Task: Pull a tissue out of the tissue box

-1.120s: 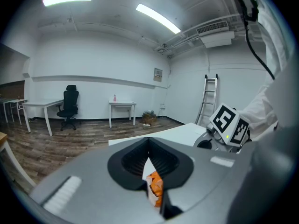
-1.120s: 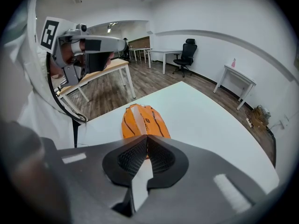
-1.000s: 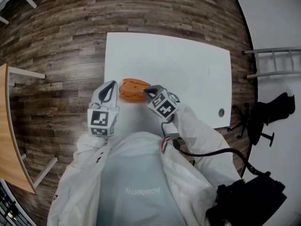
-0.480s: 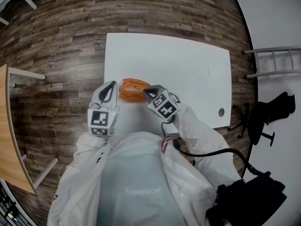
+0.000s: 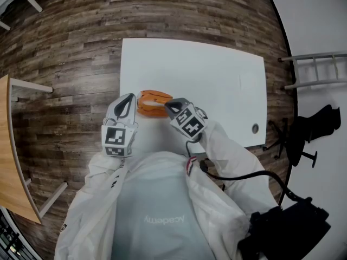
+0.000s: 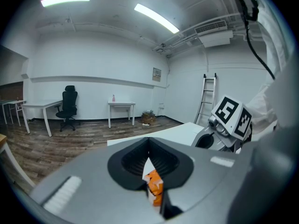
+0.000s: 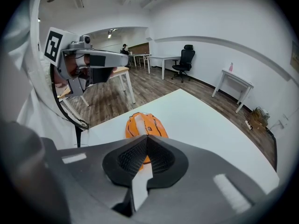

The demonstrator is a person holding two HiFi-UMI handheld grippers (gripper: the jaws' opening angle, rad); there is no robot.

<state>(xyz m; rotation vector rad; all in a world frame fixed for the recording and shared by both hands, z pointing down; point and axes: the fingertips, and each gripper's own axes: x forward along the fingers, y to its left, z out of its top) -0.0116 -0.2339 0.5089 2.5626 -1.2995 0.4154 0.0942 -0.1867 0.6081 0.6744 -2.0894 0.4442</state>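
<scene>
An orange tissue box (image 5: 152, 103) lies near the front left of the white table (image 5: 211, 75). In the right gripper view its top (image 7: 145, 123) shows a white strip along the middle. My left gripper (image 5: 128, 98) sits at the box's left end with its jaws shut. Through the slit under its tips (image 6: 148, 141) a bit of the orange box (image 6: 154, 186) shows; whether they touch it is hidden. My right gripper (image 5: 168, 106) is at the box's right end, shut (image 7: 147, 138), with nothing seen between its pads.
A small round grey thing (image 5: 255, 129) lies near the table's right front corner. A black office chair (image 5: 309, 137) and a white ladder (image 5: 317, 72) stand to the right, a wooden desk (image 5: 8, 145) to the left. The floor is dark wood planks.
</scene>
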